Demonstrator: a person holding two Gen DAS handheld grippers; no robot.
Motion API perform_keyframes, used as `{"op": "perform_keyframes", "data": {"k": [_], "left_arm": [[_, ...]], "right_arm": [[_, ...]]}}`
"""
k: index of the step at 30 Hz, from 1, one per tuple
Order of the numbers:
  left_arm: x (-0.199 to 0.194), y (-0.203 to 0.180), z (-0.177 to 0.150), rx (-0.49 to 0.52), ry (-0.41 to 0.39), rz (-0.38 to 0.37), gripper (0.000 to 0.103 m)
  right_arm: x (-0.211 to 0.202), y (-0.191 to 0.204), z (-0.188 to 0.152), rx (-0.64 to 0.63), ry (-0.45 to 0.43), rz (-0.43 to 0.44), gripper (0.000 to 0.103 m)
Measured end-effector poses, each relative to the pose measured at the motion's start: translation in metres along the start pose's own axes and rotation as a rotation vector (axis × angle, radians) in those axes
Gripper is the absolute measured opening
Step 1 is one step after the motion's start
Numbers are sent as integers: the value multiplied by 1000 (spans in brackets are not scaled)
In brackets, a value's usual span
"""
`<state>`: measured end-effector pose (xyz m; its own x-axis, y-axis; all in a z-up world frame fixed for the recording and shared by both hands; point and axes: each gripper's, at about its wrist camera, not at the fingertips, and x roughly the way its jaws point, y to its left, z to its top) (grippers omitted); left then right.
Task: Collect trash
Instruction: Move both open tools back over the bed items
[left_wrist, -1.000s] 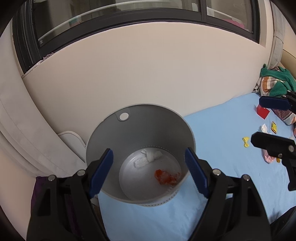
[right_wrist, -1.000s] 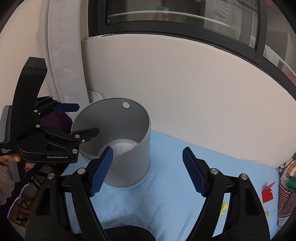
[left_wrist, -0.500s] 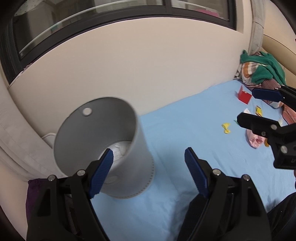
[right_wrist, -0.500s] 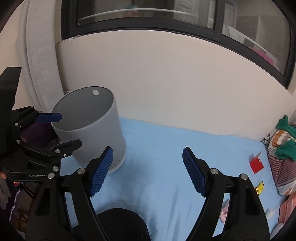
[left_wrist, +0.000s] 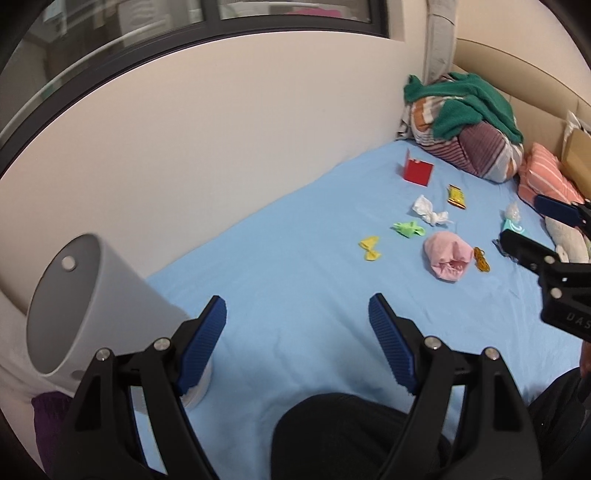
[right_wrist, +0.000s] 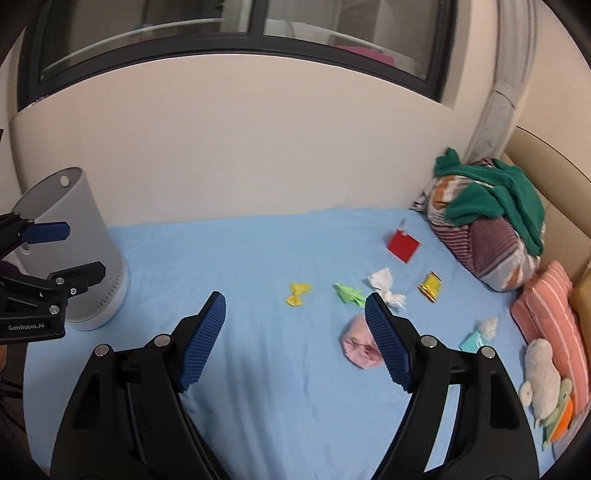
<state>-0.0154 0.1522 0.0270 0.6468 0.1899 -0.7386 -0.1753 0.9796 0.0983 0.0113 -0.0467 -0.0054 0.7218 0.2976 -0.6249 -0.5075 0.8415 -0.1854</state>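
Grippers both spread, empty: left gripper (left_wrist: 297, 326), right gripper (right_wrist: 293, 325). Scattered wrappers near light-blue bedsheet's (right_wrist: 258, 251) far right corner; grey cylindrical bin (right_wrist: 74, 251) at far left corner. Advice: pick crumpled pink paper (right_wrist: 356, 341) first, pinch bulk, lift clear.

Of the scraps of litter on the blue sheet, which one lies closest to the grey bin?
The yellow wrapper, twisted like a bow. It is the leftmost scrap, with only bare sheet between it and the bin; the green one and the others lie farther right.
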Motion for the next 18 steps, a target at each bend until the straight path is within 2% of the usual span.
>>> {"op": "perform_keyframes", "data": {"k": [7,11,18], "left_arm": [[30,-66,9,71,10,-150,79],[39,-101,11,124,-19,-161,79],[69,-144,17,147,39,-228,79]], "right_arm": [[5,-85,-58,182,67,-116,75],[13,-115,-83,237,106,-156,75],[32,-154,-108,300,146,-203,75]]}}
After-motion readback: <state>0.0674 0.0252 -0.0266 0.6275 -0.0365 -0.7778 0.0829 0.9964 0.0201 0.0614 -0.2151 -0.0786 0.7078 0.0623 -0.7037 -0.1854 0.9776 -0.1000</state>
